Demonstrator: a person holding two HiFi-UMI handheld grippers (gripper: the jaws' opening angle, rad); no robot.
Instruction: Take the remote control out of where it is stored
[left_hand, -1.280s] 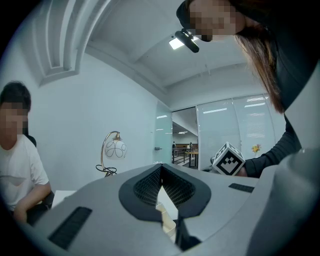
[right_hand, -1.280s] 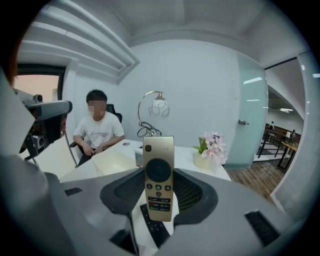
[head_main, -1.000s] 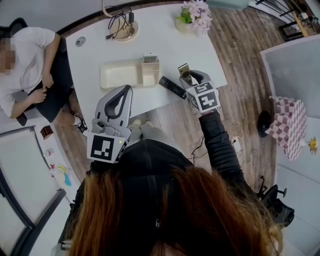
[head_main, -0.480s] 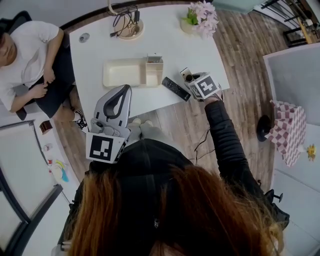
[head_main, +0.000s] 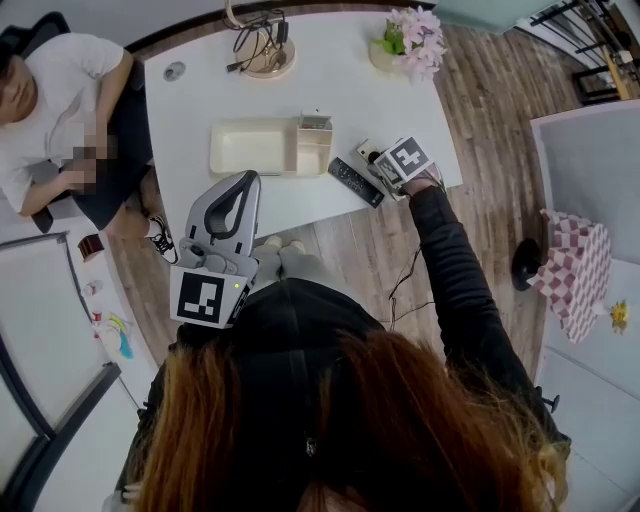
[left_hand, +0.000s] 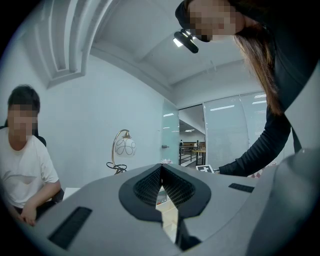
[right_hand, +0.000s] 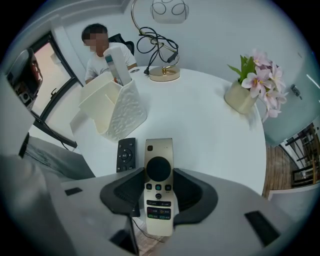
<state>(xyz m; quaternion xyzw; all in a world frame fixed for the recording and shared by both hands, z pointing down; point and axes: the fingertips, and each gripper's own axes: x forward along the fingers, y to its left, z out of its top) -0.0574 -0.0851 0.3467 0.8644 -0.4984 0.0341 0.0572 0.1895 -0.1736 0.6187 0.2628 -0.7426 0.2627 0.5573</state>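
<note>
A smooth, matt white table (head_main: 300, 95) is shown on a floor (head_main: 480, 90) of brown wood planks. On the table, a cream plastic organiser (right_hand: 120, 112) is seen with a rippled, hammered-looking outer wall. A gold remote (right_hand: 158, 197) with a satin metallic sheen is clasped by the right gripper (right_hand: 158, 175), whose shell is matt grey plastic with black ribbed pads (right_hand: 191, 192). A matt black plastic remote (right_hand: 126, 154) and a glossy brass lamp base (right_hand: 164, 73) are also seen on the table.

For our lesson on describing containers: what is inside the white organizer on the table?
A light remote stands upright in an end compartment of the white organizer; its wide tray looks bare. The compartments' bottoms are hidden.
</note>
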